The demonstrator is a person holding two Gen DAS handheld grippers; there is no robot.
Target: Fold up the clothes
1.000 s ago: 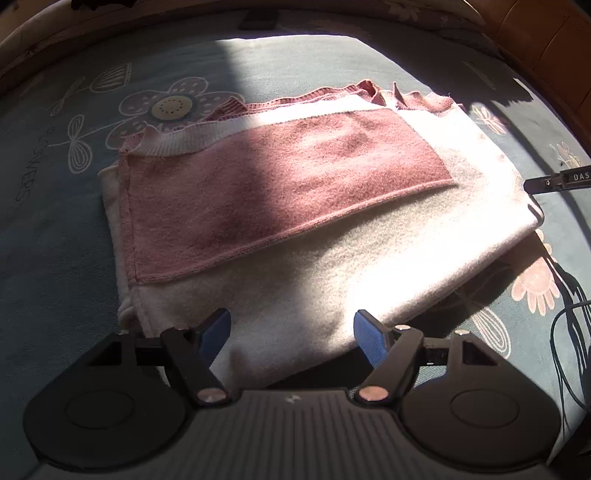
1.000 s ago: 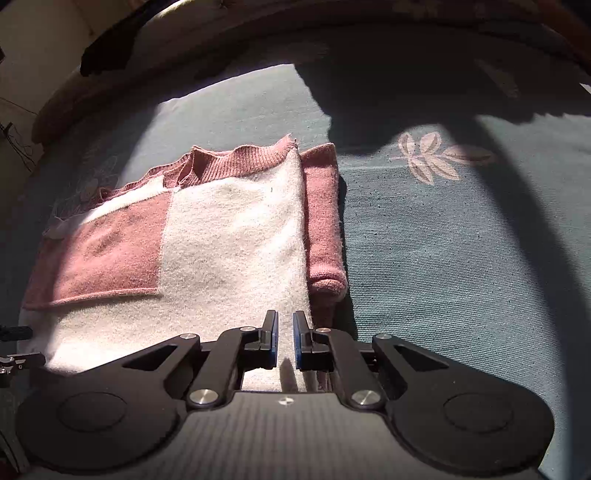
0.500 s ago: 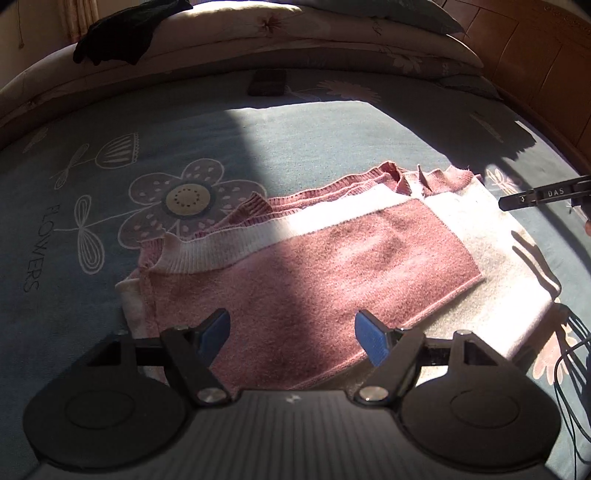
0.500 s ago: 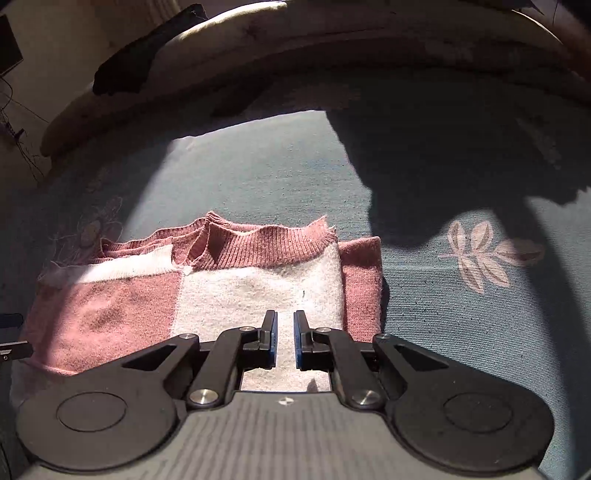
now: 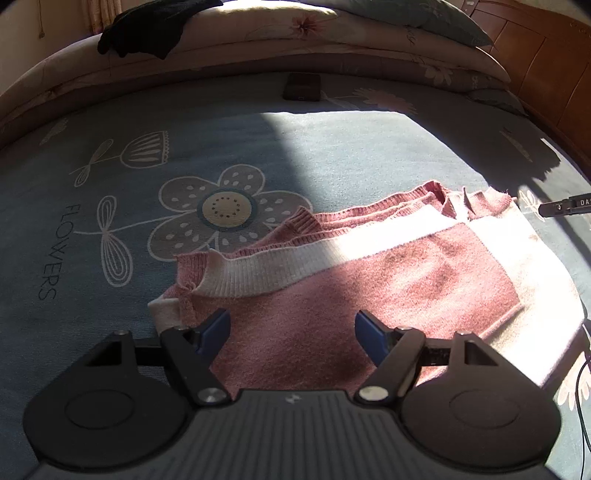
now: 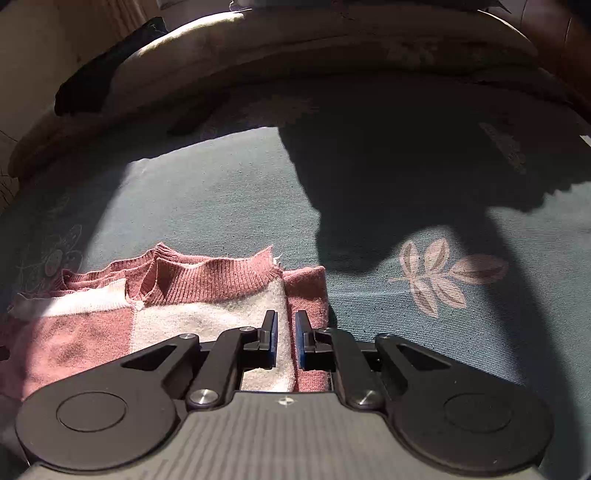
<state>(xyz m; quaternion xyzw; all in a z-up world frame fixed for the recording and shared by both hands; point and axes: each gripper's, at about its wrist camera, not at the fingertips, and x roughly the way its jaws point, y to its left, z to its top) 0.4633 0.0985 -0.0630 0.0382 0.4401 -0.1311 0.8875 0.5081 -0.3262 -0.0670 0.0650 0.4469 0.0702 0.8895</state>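
Bed sheet (image 5: 229, 147): blue-grey woven cotton w/ printed outline flowers, pink leaf sprig (image 6: 447, 277) and word "FLOWERS"; half in hard sunlight, half in deep shadow. Rolled beige floral quilt (image 5: 332, 40) along far edge, black garment (image 5: 147, 26) draped on its left end. Orange-brown wooden headboard (image 5: 546, 66) at right, cut off by frame edge.

Pink-and-cream knit sweater (image 5: 369, 280) folded flat on sheet, mid-bed, just beyond both grippers: fuzzy body panels, ribbed pink collar, ribbed cream band, folded pink sleeve along right edge in right wrist view. Near edge hidden behind gripper bodies in both views.

Small dark flat rectangle (image 5: 302, 86) near quilt, too dim to identify; maybe a phone or case.

Left gripper (image 5: 291, 330): black plastic, blue pads, jaws wide apart, nothing between, over pink panel; contact w/ fabric can't be told. Right gripper (image 6: 285, 339): jaws nearly together, narrow slit left, just been opening slightly; cream knit seen thru gap behind, not pinched. Its black tip also pokes in at right edge of left wrist view, lettering partly cut off.
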